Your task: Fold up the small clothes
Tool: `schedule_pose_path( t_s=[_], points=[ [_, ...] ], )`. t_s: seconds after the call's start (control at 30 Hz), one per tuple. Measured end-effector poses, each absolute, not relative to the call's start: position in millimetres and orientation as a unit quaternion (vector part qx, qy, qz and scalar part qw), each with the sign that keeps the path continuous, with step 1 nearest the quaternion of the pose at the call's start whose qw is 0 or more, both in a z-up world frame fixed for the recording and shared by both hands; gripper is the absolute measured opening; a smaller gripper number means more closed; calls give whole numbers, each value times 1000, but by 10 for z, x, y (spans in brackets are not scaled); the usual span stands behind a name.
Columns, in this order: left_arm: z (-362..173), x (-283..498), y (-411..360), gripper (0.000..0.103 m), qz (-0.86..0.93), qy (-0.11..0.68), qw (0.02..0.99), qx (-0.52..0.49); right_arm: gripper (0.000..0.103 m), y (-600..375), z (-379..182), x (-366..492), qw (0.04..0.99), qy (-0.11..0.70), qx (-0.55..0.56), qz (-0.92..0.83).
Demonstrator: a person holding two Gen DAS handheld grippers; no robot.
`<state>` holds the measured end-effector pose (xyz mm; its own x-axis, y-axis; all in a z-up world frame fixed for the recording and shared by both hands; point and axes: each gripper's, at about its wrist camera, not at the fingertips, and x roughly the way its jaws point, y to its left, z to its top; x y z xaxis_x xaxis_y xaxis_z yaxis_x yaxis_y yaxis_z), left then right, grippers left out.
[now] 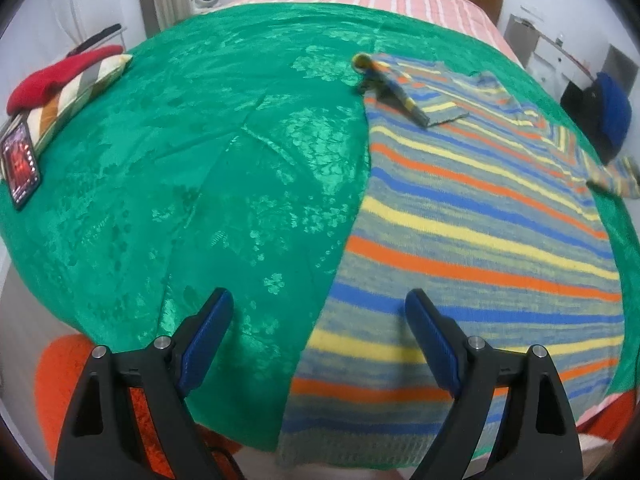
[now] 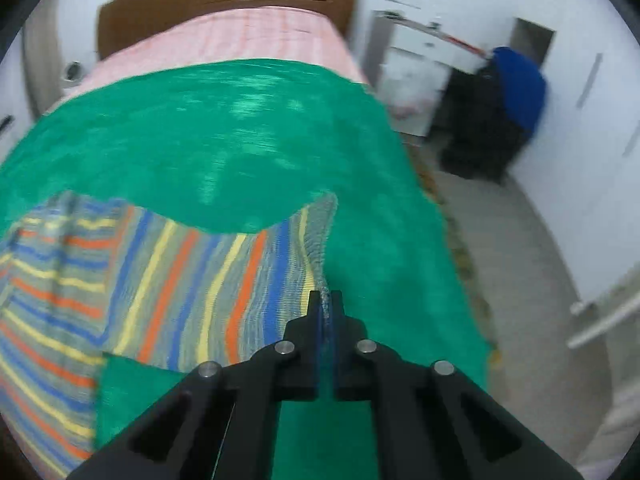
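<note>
The right gripper [image 2: 327, 300] is pinched tight on the ribbed hem of the striped sweater [image 2: 168, 276], lifting that edge off the green bedspread [image 2: 240, 128]. The left gripper [image 1: 320, 312] hangs wide open over the sweater's near hem. Knitted in orange, yellow and blue stripes, the sweater lies flat on the bedspread's right side, running lengthwise from near hem to far collar, one sleeve [image 1: 404, 96] folded across its chest.
</note>
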<state>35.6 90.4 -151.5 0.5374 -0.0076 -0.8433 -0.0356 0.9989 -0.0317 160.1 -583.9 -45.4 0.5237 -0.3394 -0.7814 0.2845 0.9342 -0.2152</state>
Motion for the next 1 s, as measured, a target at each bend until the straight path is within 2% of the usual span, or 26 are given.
schedule_pose_path(
  t_s=[0.4,0.63,0.73,0.87,1.0],
  points=[
    [-1595,324,926,88,20,486,874,-2,1,-6347,-1114,1203,818,518,8,-248],
    [-1613,319,959,88,23,486,874,1,1,-6473,-1152,1202,814,526,41,-245],
    [-1628,316,942,88,21,487,873,2,2,-6598,-1112,1124,825,512,103,-214],
    [-1640,312,903,88,17,487,873,5,22,-6826,-934,863,832,482,209,-179],
    [-1634,307,877,89,17,485,874,9,23,-6727,-753,682,831,468,267,-135]
  ],
)
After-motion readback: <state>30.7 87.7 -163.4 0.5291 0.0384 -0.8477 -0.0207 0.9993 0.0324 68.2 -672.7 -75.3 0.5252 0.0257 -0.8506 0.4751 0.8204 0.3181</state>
